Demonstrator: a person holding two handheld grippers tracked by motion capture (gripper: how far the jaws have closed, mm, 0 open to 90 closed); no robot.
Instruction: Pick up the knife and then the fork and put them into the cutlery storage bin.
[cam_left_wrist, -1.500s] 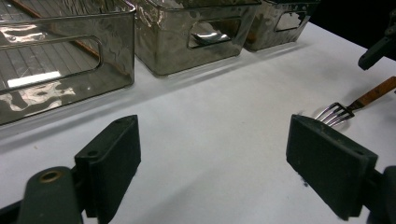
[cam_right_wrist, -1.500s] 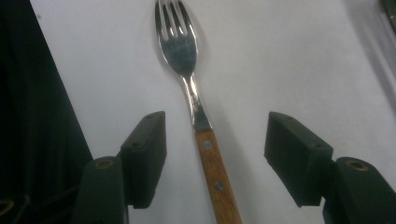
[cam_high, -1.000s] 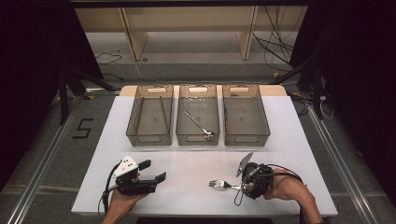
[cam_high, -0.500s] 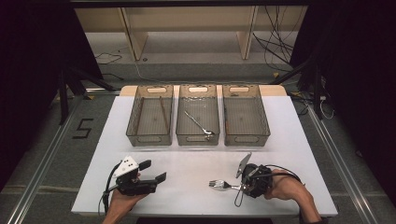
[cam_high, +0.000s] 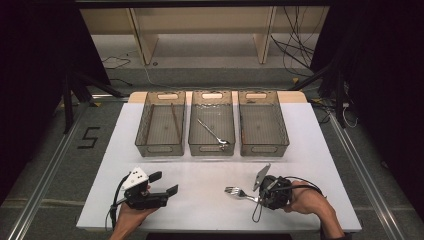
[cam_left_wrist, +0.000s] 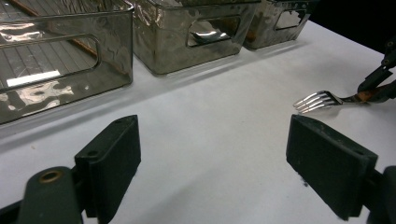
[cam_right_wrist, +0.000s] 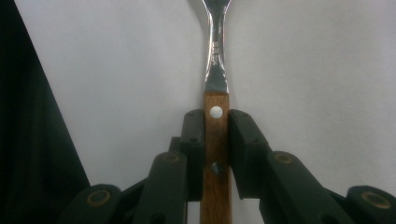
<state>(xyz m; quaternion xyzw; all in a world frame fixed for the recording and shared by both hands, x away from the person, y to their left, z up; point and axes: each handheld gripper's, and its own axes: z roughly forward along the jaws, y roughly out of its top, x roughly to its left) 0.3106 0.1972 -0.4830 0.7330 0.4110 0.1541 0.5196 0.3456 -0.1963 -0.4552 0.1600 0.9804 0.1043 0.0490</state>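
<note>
1. In the high view, a fork (cam_high: 239, 192) was held by the right gripper (cam_high: 260, 195) at the near side of the white table (cam_high: 200, 165). The left gripper (cam_high: 167, 185) was seen with its jaws wide apart, holding nothing. Three bins (cam_high: 211, 123) were lined up farther back.
2. In the left gripper view, the fork (cam_left_wrist: 322, 99) was seen low over the table, past the spread jaws.
3. In the right gripper view, the fork's wooden handle (cam_right_wrist: 215, 154) was pinched between the two jaws.
</note>
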